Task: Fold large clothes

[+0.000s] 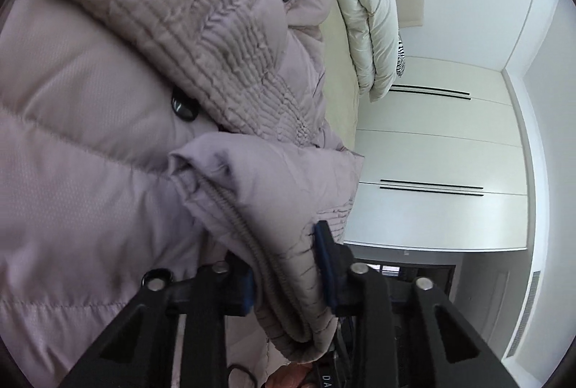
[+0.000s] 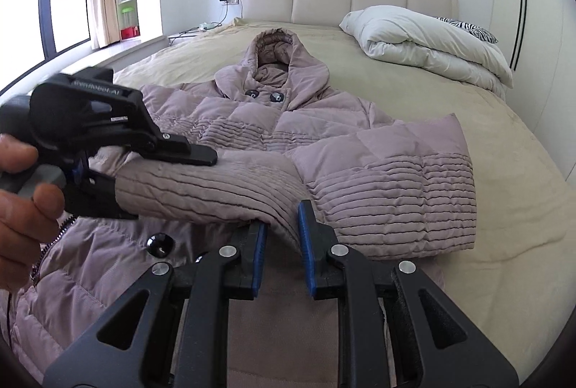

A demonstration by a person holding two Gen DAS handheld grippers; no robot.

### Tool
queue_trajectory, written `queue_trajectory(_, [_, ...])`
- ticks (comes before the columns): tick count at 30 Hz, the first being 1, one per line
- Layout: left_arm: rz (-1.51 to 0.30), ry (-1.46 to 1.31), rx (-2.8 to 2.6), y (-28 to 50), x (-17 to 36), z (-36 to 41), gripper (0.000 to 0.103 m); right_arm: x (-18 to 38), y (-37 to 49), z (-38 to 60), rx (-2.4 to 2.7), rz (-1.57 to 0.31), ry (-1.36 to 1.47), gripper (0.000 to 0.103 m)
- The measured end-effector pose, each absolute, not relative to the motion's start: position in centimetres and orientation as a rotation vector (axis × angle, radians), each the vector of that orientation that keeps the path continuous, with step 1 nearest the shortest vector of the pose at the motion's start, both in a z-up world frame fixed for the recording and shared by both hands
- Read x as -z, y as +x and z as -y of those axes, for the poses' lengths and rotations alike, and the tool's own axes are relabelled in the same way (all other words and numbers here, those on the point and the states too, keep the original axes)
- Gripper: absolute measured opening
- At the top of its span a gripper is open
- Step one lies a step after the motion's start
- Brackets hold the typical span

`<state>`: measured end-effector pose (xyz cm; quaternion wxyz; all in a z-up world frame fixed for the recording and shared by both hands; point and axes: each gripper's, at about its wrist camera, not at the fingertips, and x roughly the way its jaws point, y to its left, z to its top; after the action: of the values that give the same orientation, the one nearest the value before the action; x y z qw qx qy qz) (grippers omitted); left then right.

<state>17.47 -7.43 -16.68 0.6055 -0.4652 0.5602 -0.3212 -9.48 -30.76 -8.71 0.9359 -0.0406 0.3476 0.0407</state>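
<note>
A mauve hooded puffer coat (image 2: 259,121) lies front-up on the bed, hood toward the headboard, with dark buttons at the collar. One sleeve (image 2: 392,179) lies folded across the body. My left gripper (image 1: 288,265) is shut on a zippered edge fold of the coat (image 1: 259,193); it also shows in the right wrist view (image 2: 169,172), held in a hand and clamping a ribbed fold. My right gripper (image 2: 282,229) is shut on the same ribbed fold (image 2: 216,193), which passes between its blue pads (image 2: 306,236).
The bed (image 2: 486,172) has a beige sheet and a padded headboard. A folded white duvet (image 2: 424,42) and a zebra-print pillow (image 2: 468,27) lie at the far right. White wardrobe doors (image 1: 439,143) stand beside the bed. A window and shelves are at the left.
</note>
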Motion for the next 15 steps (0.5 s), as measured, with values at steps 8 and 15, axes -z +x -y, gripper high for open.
queue_trajectory(8, [-1.113,-0.901,0.668,22.3,10.1,2.2,0.020,10.8,-11.3,32.6,-0.181,-0.764,0.042,0.097])
queue_trajectory(15, [-1.038,-0.668,0.480,27.6,8.9,-2.9,0.020,10.7,-9.4,40.2,-0.158,-0.806,0.398,0.097])
